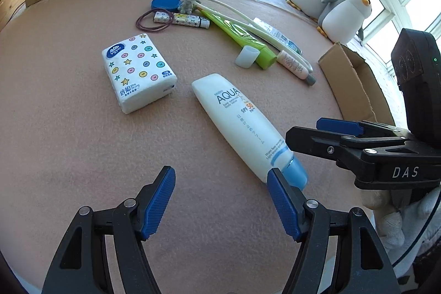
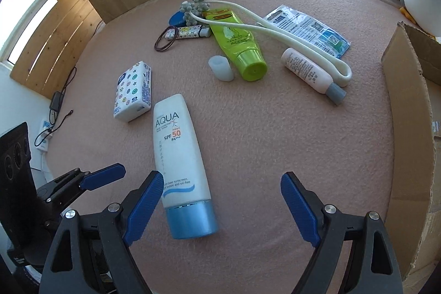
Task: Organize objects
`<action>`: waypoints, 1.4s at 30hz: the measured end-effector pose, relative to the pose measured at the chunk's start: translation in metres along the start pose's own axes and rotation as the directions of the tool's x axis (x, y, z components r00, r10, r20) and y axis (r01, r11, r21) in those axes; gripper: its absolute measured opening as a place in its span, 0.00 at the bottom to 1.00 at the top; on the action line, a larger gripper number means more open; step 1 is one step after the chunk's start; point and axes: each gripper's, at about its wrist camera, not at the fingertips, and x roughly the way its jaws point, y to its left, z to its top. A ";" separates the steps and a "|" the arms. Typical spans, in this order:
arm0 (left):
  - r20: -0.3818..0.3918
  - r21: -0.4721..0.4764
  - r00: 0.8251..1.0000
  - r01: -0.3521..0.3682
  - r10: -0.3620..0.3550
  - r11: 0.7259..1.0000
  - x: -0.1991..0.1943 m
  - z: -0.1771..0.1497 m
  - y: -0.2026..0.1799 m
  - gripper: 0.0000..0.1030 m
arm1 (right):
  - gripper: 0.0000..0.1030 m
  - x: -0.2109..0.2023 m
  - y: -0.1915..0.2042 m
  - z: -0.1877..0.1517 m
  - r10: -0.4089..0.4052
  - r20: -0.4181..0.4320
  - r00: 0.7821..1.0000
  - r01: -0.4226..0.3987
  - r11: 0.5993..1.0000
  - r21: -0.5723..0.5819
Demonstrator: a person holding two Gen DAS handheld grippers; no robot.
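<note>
Both tools hang spread and empty over the near tabletop (image 2: 275, 128), the right tool (image 2: 222, 207) straddling the sunscreen tube (image 2: 179, 153), probably the first pick for the cardboard box (image 2: 408, 128) at right; left tool (image 1: 220, 200) waits beside it.

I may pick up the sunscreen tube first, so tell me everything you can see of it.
The sunscreen tube is white, seemingly soft plastic, with a light blue cap. It is printed "AQUA", "SPF 50" and Japanese text. It lies flat on the pink felt table, capped, cap end toward the grippers, flat crimped end near the tissue pack but apart from it. The right gripper, jaws open, hovers over the cap end; whether its near finger touches the tube is unclear.
</note>
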 end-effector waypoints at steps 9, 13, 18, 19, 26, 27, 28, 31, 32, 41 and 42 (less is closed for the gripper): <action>-0.020 -0.005 0.998 0.065 -0.065 0.998 0.014 -0.004 -0.016 0.71 | 0.64 0.019 0.008 0.011 0.043 -0.078 0.996 -0.048 0.997 -0.067; -0.024 -0.021 0.995 0.092 -0.093 0.995 0.017 0.000 -0.019 0.70 | 0.53 0.027 0.013 0.011 0.089 -0.119 0.989 -0.099 0.992 -0.076; -0.035 -0.029 0.991 0.131 -0.132 0.991 0.021 0.001 -0.024 0.66 | 0.38 0.033 0.020 0.010 0.138 -0.146 0.980 -0.151 0.985 -0.085; -0.037 -0.028 0.990 0.138 -0.139 0.990 0.021 0.001 -0.025 0.64 | 0.38 0.033 0.021 0.009 0.137 -0.146 0.980 -0.151 0.985 -0.087; -0.036 -0.020 0.991 0.127 -0.128 0.992 0.022 0.002 -0.031 0.63 | 0.36 0.030 0.018 0.005 0.147 -0.137 0.980 -0.158 0.985 -0.075; -0.035 -0.017 0.992 0.124 -0.125 0.992 0.021 0.002 -0.032 0.63 | 0.36 0.028 0.018 0.003 0.150 -0.134 0.980 -0.161 0.984 -0.073; -0.035 -0.015 0.992 0.123 -0.123 0.992 0.020 0.002 -0.034 0.63 | 0.36 0.026 0.016 0.002 0.155 -0.129 0.979 -0.164 0.984 -0.069; -0.026 -0.003 0.992 0.123 -0.123 0.992 0.016 0.003 -0.040 0.63 | 0.36 0.017 0.011 0.001 0.169 -0.106 0.980 -0.175 0.983 -0.050; -0.023 0.002 0.992 0.123 -0.123 0.992 0.015 0.004 -0.043 0.63 | 0.36 0.014 0.010 0.001 0.172 -0.097 0.980 -0.177 0.983 -0.045; 0.006 0.084 0.988 0.153 -0.154 0.985 -0.002 0.018 -0.086 0.63 | 0.35 -0.035 -0.013 -0.005 0.165 0.016 0.986 -0.165 0.986 0.005; 0.008 0.098 0.987 0.160 -0.161 0.982 -0.004 0.019 -0.093 0.63 | 0.35 -0.041 -0.017 -0.007 0.161 0.030 0.986 -0.162 0.987 0.014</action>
